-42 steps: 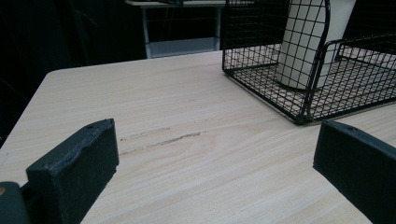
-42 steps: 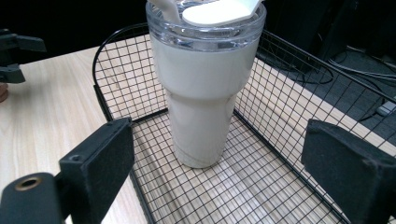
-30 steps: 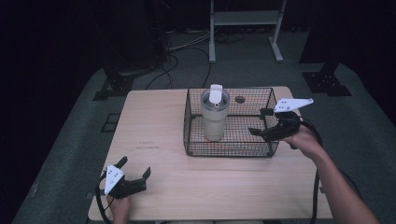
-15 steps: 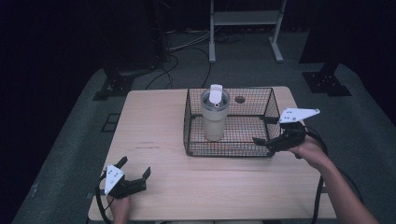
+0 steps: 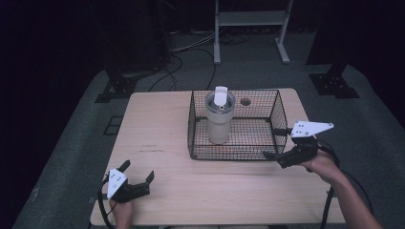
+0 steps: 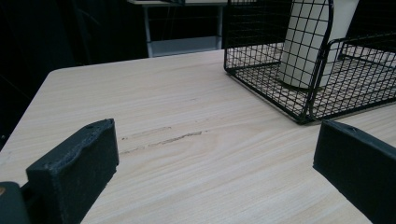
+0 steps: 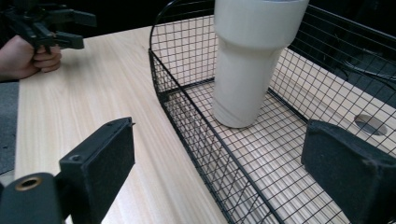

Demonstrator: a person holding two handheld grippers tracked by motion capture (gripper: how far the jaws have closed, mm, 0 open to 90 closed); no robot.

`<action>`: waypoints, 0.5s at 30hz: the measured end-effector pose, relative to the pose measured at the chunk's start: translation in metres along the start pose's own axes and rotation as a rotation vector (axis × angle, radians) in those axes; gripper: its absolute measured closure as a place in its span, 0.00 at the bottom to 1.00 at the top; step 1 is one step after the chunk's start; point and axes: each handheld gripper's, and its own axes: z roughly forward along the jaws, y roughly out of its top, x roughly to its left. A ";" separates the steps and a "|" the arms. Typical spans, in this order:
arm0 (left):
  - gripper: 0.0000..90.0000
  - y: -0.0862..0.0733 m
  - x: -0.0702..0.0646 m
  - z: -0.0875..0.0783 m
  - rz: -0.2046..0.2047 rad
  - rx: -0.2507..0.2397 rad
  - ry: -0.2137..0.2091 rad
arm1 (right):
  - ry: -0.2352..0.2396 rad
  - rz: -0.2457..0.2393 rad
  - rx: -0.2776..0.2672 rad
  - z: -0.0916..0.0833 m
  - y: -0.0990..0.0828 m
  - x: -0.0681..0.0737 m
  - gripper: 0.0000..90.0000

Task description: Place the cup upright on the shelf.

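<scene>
Your tumbler [image 5: 219,119] stands upright inside the basket [image 5: 279,114], toward its left half, well clear of the front wall. It is a pale cream cup with a wide upper body that steps in to a narrower base, and its base sits flat on the basket's wire floor. From above you see a round lid with a white flip tab standing up at the back of it. In the right gripper view the tumbler [image 7: 250,56] looks smooth and plain, with no marks on its side.

The basket is black wire mesh, rectangular, with open top, and it rests on the table [image 5: 157,124].

Your right gripper [image 5: 277,143] hovers just beside the basket's front right corner, outside the wire, with its jaws spread wide and nothing between them. One jaw lines up over the bare table in front of the basket, the other over the basket's interior.

Your left gripper [image 5: 138,176] sits well apart from the basket, down near the table's front left edge, jaws also spread and holding nothing.
</scene>
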 end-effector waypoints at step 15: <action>0.00 0.000 -0.001 0.000 0.005 0.000 0.001 | -0.010 0.012 0.000 -0.014 -0.027 0.010 0.10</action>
